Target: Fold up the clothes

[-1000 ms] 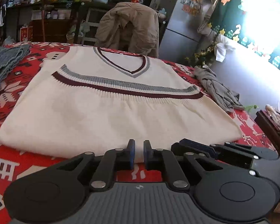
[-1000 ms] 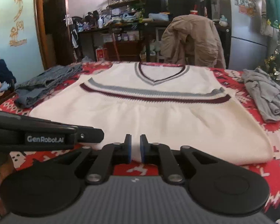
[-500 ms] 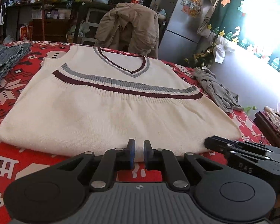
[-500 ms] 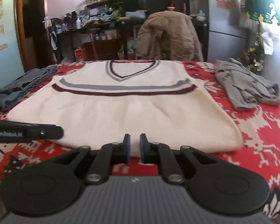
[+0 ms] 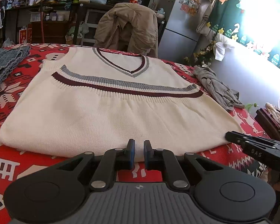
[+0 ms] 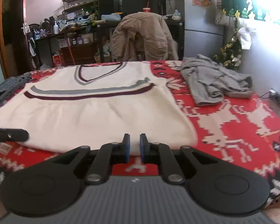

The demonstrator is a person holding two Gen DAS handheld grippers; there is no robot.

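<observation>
Knitwear filled the middle of both views: a cream sleeveless V-neck sweater vest [image 5: 117, 110] with a grey and a maroon band across the chest and the same colours edging the neckline lay flat, front up, on the table, its hem nearest the cameras and its collar toward the top of the frame.

A crumpled grey garment [image 6: 212, 80] lay on the cloth at the right, close beside the vest's right edge in the left wrist view. Folded blue denim [image 5: 3, 61] sat at the far left.

The left gripper [image 5: 139, 154] hung at lower centre just before the hem, its blue-padded fingers a narrow gap apart and holding nothing. The right gripper [image 6: 134, 146] stood the same way over the hem near its right corner, fingers slightly parted and empty.

The table wore a red cloth with white reindeer and snowflake patterns [image 6: 233, 123]. Behind it, at upper centre, a tan jacket [image 5: 128, 26] hung over a chair, with cluttered dark shelves [image 6: 80, 24] at upper left and a silver refrigerator [image 5: 181, 24] at upper right.
</observation>
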